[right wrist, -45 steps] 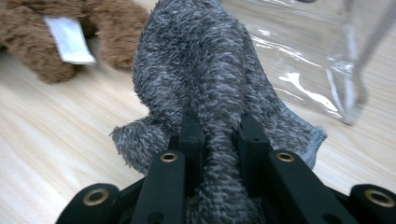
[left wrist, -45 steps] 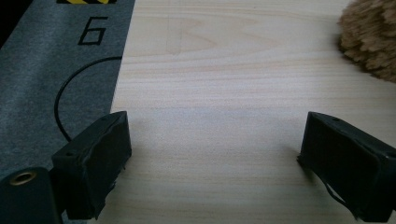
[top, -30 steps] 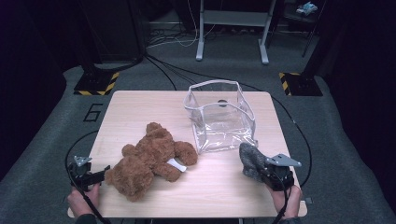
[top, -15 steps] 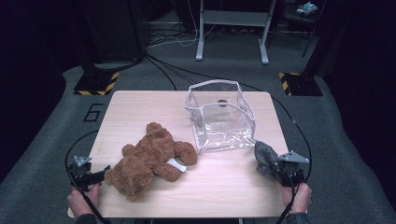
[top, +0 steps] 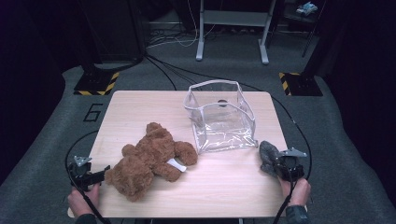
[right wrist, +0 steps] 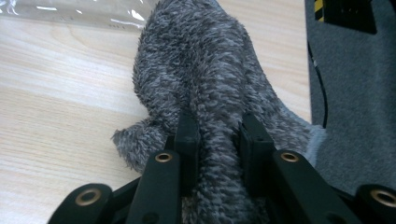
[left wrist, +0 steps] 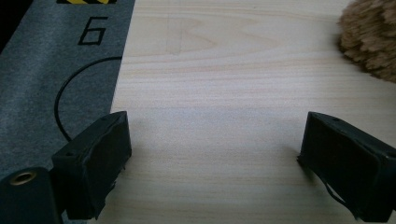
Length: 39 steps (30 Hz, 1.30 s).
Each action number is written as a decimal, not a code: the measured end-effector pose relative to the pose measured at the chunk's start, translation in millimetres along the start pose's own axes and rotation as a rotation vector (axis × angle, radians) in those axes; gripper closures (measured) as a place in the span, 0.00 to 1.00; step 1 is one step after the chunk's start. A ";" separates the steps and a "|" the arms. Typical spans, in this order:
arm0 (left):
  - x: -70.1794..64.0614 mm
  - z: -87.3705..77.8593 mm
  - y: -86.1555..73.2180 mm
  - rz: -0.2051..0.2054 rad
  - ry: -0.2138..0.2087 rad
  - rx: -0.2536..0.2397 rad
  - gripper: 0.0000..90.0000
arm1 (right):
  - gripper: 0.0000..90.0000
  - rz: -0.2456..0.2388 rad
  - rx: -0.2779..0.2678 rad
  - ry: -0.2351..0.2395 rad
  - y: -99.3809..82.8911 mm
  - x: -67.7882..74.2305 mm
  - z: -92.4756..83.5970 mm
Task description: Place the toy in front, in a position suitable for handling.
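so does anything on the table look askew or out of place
The clear plastic bin sits skewed to the table edges, its soft walls buckled. The brown teddy bear lies sprawled on its side. The right claw pinches a grey fuzzy cloth at the table's right edge. Nothing looks spilled or damaged.

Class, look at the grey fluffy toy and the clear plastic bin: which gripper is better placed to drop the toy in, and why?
The right gripper. Its jaws already pinch the grey fluffy toy, close beside the clear bin. The left gripper sits open and empty at the table's far corner, with the brown teddy bear between it and the bin.
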<state>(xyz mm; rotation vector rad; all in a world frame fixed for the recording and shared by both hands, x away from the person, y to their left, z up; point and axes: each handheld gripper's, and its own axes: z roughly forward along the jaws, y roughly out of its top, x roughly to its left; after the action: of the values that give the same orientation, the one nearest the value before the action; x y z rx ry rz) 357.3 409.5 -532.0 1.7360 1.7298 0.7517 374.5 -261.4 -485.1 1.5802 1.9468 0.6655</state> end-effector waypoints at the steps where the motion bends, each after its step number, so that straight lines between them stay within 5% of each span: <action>1: 0.0 0.1 0.0 0.000 0.000 -0.001 0.09 | 0.79 0.002 0.013 -0.002 -1.0 0.3 2.7; 6: 0.0 0.1 0.0 0.000 0.000 -0.001 0.09 | 0.66 0.015 0.052 -0.004 -4.9 -0.6 15.1; 10: 0.0 0.1 0.0 0.000 0.000 -0.001 0.09 | 0.36 0.047 0.066 -0.008 -6.2 -7.1 18.6; 17: -0.1 0.1 0.0 0.000 0.000 -0.001 0.09 | 0.17 0.051 -0.034 0.050 -1.8 -6.0 -10.9; 23: 0.0 0.0 0.1 0.000 0.000 0.000 0.09 | 0.13 0.000 -0.106 0.195 -4.2 25.3 -30.9; 29: -0.2 0.1 0.1 0.001 -0.003 0.000 0.09 | 0.11 -0.063 -0.075 0.279 -18.4 64.2 -13.1; 35: -0.2 0.1 0.2 0.000 -0.005 0.000 0.09 | 0.11 -0.102 -0.014 0.283 -30.3 86.8 10.5; 39: -0.1 -0.1 0.4 0.002 -0.005 0.003 0.09 | 0.10 -0.134 -0.047 0.269 -32.1 89.5 14.0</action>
<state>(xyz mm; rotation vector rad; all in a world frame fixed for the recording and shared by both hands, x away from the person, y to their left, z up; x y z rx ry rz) 357.5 409.4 -531.6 1.7399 1.7274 0.7456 346.2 -179.1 -526.0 1.3756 2.1899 0.8991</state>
